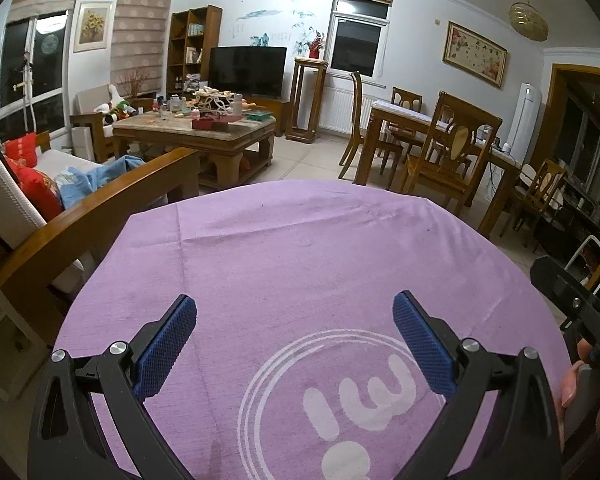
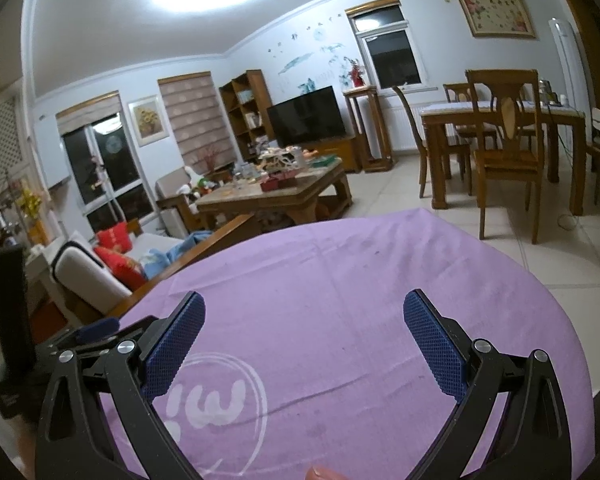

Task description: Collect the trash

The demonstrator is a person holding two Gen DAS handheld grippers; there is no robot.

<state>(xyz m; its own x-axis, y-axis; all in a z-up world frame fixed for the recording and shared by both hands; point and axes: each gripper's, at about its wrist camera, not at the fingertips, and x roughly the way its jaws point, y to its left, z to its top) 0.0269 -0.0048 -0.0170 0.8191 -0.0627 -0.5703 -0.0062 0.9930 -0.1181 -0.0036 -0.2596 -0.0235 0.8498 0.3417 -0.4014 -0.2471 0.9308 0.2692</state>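
1. Left gripper [image 1: 295, 312], black-armed with blue textured pads, hangs with jaws wide apart and nothing between them, above a purple woven tablecloth [image 1: 300, 248] bearing a white circular logo [image 1: 340, 400].
2. Right gripper [image 2: 304, 312], of the same build, is likewise spread and empty over the same cloth, angled toward the room's left side; in the left wrist view only part of its black frame shows at the right edge.
3. No trash can be made out on the cloth in either view; what lies on the cluttered wooden coffee table [image 1: 196, 128] is too small to identify.
4. From the left: a wooden-armed sofa [image 1: 80, 216] with red cushions, the coffee table, a dark flat television [image 1: 247, 71], then a wooden dining table [image 1: 428, 120] with chairs, on pale floor tiles.
5. A fingertip is cut off at the right wrist view's bottom edge.
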